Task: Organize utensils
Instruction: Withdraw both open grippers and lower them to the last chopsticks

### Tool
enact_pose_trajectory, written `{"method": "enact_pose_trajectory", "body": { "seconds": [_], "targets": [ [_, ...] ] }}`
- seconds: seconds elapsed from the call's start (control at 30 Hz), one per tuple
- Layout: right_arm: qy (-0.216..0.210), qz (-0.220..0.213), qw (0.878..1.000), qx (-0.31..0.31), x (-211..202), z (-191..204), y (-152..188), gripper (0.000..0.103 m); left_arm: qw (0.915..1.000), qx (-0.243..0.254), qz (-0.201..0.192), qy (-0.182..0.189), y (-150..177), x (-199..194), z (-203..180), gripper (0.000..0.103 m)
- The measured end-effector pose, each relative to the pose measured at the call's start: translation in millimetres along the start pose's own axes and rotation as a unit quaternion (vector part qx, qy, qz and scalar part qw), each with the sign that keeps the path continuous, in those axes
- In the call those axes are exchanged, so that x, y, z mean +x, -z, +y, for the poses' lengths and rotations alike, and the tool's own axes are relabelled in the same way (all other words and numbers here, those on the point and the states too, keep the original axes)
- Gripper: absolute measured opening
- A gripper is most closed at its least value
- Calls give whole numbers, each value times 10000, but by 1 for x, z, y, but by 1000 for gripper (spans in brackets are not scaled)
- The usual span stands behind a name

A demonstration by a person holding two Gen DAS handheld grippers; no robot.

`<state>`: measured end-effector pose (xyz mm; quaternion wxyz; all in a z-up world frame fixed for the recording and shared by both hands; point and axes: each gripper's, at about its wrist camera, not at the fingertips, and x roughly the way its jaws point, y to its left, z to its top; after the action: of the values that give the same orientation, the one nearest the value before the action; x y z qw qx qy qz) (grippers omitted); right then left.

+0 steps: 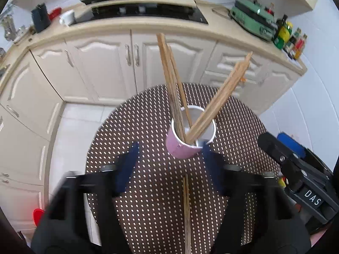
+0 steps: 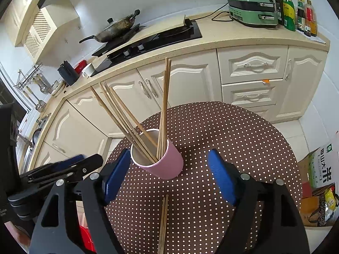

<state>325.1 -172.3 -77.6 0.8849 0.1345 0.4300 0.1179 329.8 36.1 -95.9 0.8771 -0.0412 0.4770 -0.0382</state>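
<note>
White letters "DAS" stand on the right gripper point(image 1: 300, 169); the cardboard box point(image 2: 322, 165) bears "香山大米".

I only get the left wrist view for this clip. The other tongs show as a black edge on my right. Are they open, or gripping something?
Observer: The right tongs are open, with nothing pressed between their blue pads.
Reviewer: Is anything on the floor on that side? My frame ends at the wall.
Observer: Yes, an open cardboard box with a green-and-white pack in it stands right of the table.
Reviewer: What is the blurred thing at my top edge?
Observer: A dark wok with a lid, on the far side of the stove.
</note>
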Motion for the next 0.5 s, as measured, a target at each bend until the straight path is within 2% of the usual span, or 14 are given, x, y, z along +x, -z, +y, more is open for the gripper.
{"method": "enact_pose_trajectory", "body": {
  "seconds": [0.1, 0.5],
  "targets": [
    [28, -49, 10000, -1, -5, -1, 3, 82, 9999, 51, -43, -98, 2, -3, 1, 66],
    [98, 113, 9999, -16, -9, -8, 17, 84, 9998, 29, 78, -184, 23, -6, 6, 69]
  ]
}}
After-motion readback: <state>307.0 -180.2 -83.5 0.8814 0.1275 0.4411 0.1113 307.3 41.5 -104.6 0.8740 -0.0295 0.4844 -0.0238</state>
